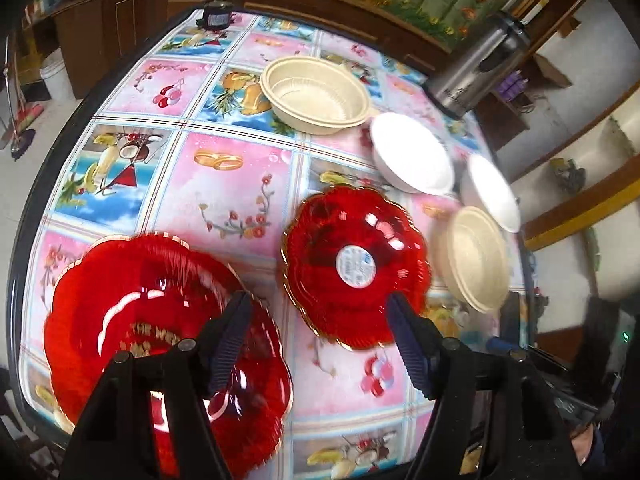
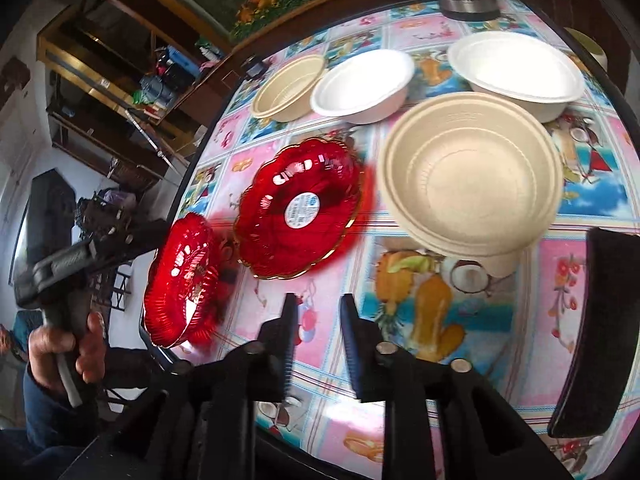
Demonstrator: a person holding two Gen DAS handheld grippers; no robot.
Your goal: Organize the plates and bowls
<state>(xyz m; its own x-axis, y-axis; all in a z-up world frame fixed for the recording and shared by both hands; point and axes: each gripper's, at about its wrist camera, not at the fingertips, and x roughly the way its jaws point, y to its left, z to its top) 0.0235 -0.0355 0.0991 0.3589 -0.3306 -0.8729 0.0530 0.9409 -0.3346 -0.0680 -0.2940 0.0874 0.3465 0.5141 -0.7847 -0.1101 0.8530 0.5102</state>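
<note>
A glossy tablecloth (image 1: 224,184) of pink and blue picture squares, printed with fruit, rings and flowers, covers the black-rimmed table. At its far edge stands a brushed-steel flask (image 1: 476,68); its lettering is too small to read.

Two beige ribbed bowls, the far one (image 1: 316,94) and the near one (image 2: 472,176), look like moulded fibre. Two smooth white bowls (image 1: 412,158) (image 1: 494,192) sit between them.

Two scalloped, gold-rimmed red plates of clear fluted plastic lie nearer. The right plate (image 1: 354,266) carries a round white sticker, unreadable. The left plate (image 1: 160,344) shows raised letters "THE WED…", partly hidden by a finger.

The left gripper (image 1: 320,308) gapes wide above both plates, holding nothing. The right gripper (image 2: 318,308) is narrowly parted, empty, over the cloth.
</note>
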